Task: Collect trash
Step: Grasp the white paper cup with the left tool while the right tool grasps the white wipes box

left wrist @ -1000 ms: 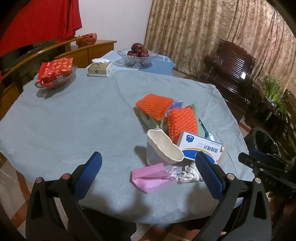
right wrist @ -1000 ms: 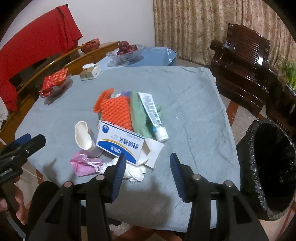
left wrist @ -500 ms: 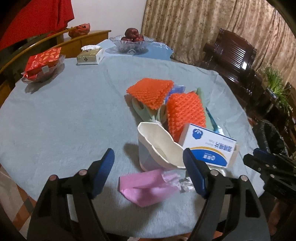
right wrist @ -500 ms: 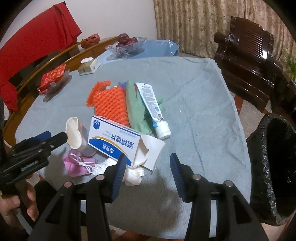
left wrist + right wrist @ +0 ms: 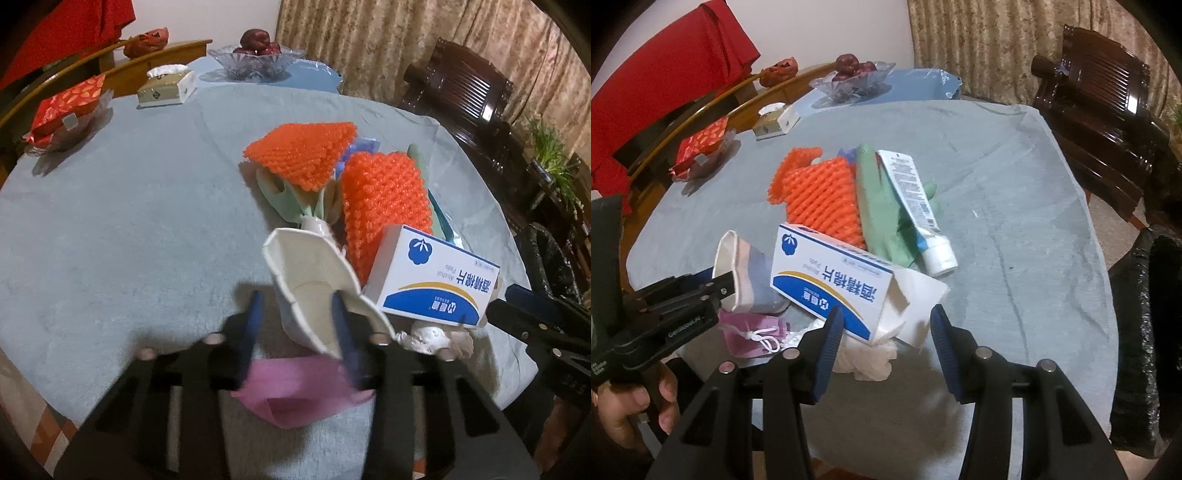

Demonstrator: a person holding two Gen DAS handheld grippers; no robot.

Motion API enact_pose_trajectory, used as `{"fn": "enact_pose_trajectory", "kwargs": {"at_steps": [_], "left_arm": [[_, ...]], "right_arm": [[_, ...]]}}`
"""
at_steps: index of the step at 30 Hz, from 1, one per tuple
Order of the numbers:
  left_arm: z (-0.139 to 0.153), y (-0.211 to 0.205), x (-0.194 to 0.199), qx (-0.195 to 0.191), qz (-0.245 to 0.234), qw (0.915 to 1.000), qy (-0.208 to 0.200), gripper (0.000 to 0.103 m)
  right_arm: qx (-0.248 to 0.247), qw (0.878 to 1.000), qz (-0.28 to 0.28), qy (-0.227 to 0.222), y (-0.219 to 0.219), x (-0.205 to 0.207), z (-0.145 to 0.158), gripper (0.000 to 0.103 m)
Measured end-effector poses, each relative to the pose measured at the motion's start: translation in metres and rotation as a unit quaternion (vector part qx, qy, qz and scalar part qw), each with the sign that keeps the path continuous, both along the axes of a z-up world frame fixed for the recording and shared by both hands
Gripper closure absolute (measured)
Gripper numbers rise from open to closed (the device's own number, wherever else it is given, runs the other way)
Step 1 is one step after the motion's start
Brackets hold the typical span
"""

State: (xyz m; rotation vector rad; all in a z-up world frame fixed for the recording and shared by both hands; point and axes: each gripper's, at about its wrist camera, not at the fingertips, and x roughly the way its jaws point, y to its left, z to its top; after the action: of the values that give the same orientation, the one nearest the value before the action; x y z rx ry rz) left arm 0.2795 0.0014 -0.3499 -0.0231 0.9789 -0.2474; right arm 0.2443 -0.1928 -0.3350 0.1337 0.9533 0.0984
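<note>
A pile of trash lies on the grey tablecloth [image 5: 129, 221]: a crushed paper cup [image 5: 314, 280], a blue-and-white box [image 5: 432, 280], two orange foam nets [image 5: 384, 195], a green glove [image 5: 882, 206], a white tube [image 5: 916, 203], a pink mask [image 5: 295, 391] and crumpled tissue [image 5: 864, 358]. My left gripper [image 5: 295, 325] has its fingers on either side of the cup's near wall, one inside the cup; it also shows in the right wrist view [image 5: 713, 288]. My right gripper [image 5: 884, 339] is open, just short of the box's [image 5: 831, 284] open flap.
A black-lined trash bin [image 5: 1148, 332] stands off the table's right edge. At the far side are a tissue box [image 5: 166, 86], a glass dish with red packets [image 5: 66, 110] and a fruit bowl [image 5: 258, 55]. A dark wooden chair [image 5: 1100, 110] stands at the right.
My left gripper moved forward onto the paper cup and narrowed around its wall. My right gripper moved a little closer to the box and stayed open.
</note>
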Motion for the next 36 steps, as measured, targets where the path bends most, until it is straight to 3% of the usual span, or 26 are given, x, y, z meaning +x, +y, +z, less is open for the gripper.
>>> {"fn": "enact_pose_trajectory", "kwargs": {"at_steps": [2, 5, 9, 13, 23, 28, 36], "left_arm": [[-0.001, 0.002, 0.001, -0.002, -0.002, 1.0000, 0.002, 0.095], [0.002, 0.007, 0.000, -0.006, 0.003, 1.0000, -0.005, 0.100], [0.014, 0.015, -0.003, -0.004, 0.016, 0.9994, -0.029, 0.100], [0.027, 0.025, -0.006, -0.005, 0.023, 0.9985, -0.049, 0.100], [0.030, 0.040, -0.008, -0.003, 0.027, 0.9984, -0.051, 0.100], [0.031, 0.040, -0.010, -0.001, 0.027, 0.9983, -0.052, 0.100], [0.044, 0.035, -0.017, 0.002, 0.025, 0.9979, -0.059, 0.100]], "right_arm": [[0.000, 1.000, 0.002, 0.000, 0.002, 0.000, -0.001, 0.054], [0.000, 1.000, 0.004, 0.001, 0.004, 0.002, 0.000, 0.054], [0.002, 1.000, 0.004, -0.001, 0.006, 0.003, 0.002, 0.054], [0.008, 1.000, 0.009, 0.006, 0.010, 0.005, 0.000, 0.067], [0.039, 0.999, -0.004, 0.028, 0.012, 0.017, -0.019, 0.068], [0.045, 0.999, 0.010, 0.016, 0.015, 0.015, -0.016, 0.089], [0.059, 0.998, 0.030, -0.017, 0.021, 0.000, 0.013, 0.098]]}}
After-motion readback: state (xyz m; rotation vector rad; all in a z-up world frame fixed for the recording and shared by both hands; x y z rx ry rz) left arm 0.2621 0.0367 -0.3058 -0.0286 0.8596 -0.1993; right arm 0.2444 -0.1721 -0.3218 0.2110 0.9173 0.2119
